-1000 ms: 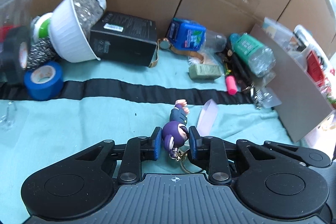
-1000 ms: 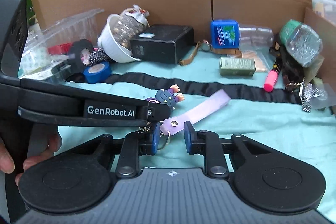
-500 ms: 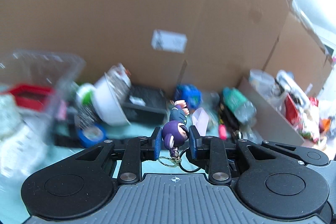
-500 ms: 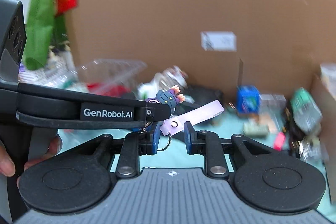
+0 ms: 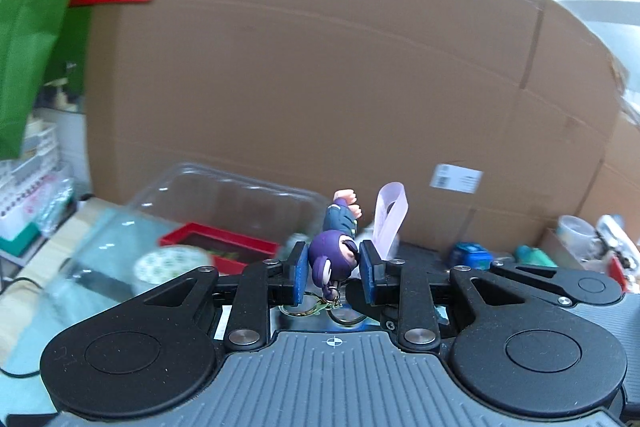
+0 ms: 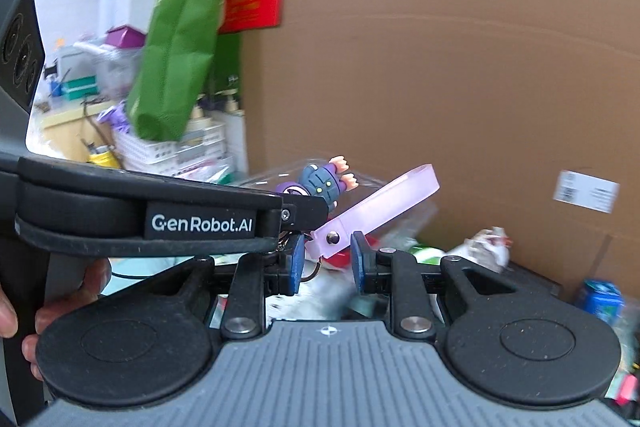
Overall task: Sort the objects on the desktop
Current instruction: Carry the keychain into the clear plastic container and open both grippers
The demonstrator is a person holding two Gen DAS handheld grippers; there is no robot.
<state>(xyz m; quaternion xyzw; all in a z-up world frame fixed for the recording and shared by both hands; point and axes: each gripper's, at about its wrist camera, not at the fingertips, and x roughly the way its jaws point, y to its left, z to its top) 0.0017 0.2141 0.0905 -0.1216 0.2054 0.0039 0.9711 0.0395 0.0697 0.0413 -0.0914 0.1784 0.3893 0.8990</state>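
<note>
The clear tub sits ahead of and below the left tool, a little to its left, with a red box and a tape roll in it. It looks the likely place for what is being carried, though that is only a guess.

The figure keychain is up in the air, off the tabletop, gripped by the left tool. It should be light. The purple head looks like firm rubber or vinyl, rounded, so it could squirm out if squeezed off-centre. The head is the best hold, being the widest solid part.

The left tool is closed on that head, one blue pad on each side, body and feet pointing away. Rings dangle below the pads.

The strap is soft and floppy, and will swing, so it may snag on the tub's rim. It slopes up and right from the right tool, whose pads stand slightly apart either side of the strap's snap end. Whether they touch it I cannot tell.
</note>
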